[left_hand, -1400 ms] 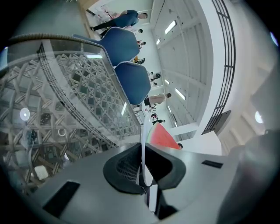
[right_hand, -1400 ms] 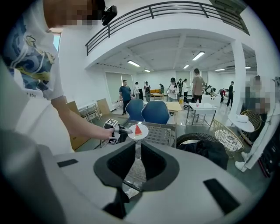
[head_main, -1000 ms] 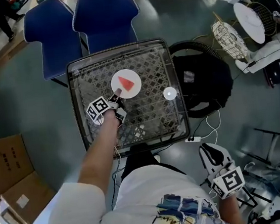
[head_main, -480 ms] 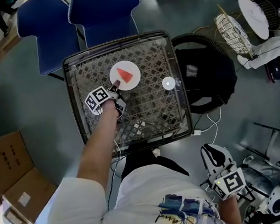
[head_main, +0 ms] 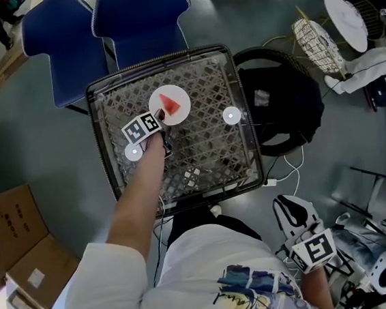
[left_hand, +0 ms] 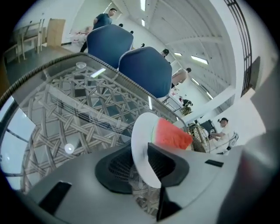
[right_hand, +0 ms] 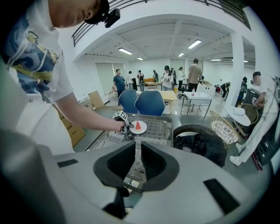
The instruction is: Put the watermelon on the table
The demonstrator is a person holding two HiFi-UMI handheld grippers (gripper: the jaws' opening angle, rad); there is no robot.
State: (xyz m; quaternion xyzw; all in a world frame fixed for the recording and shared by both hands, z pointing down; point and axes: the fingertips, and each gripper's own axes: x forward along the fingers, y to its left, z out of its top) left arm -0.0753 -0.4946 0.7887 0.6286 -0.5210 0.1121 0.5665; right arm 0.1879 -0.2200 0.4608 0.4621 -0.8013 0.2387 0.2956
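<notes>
The watermelon (head_main: 168, 103) is lying on the white plate (head_main: 182, 110), over the far middle of the glass table (head_main: 210, 152). It is sitting just far-right of my left gripper (head_main: 158, 118), which is pinching the plate's near-left rim. I am judging this arm the one to lower it. My right gripper (head_main: 294, 214) is hanging well apart at near right, jaws nearly together, empty.

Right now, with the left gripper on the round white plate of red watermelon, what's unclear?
Whether the plate touches the glass table: head view looks straight down; left gripper view, jaws cover its lower rim.
Left gripper's grip point, head view: under its marker cube.
Two small white discs: too small to identify.
</notes>
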